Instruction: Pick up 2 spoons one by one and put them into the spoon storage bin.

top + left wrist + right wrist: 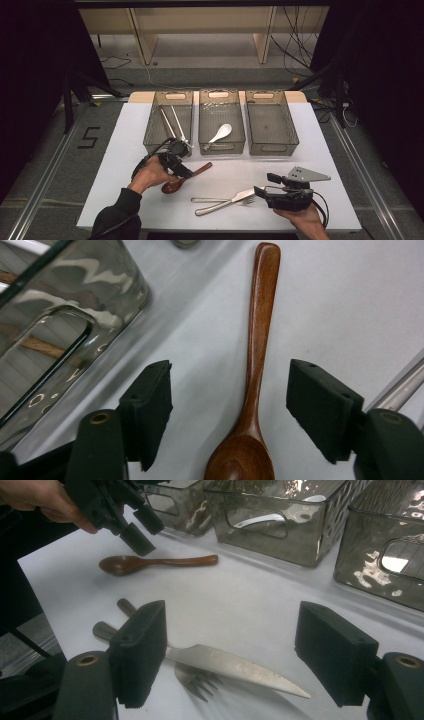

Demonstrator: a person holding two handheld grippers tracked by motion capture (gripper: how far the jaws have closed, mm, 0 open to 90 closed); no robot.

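Left gripper (181, 167) poised over a wooden spoon (186, 178) on the white table (125, 150), jaws apart and clear of it
High view: the spoon lies slantwise in front of the left bin (168, 122), which holds chopsticks (172, 124); the middle bin (221, 127) holds a white spoon (220, 134) and the right bin (271, 129) sits beside it, while the right gripper (267, 191) hangs just right of a knife (227, 202) and fork (225, 201), jaws apart. Left gripper view: the spoon's neck runs between the two black pads (320, 407), neither one touching it, bowl toward the camera. Right gripper view: its pads (137, 650) stand wide above the knife, which lies across the fork, holding nothing; the wooden spoon lies farther off under the left gripper
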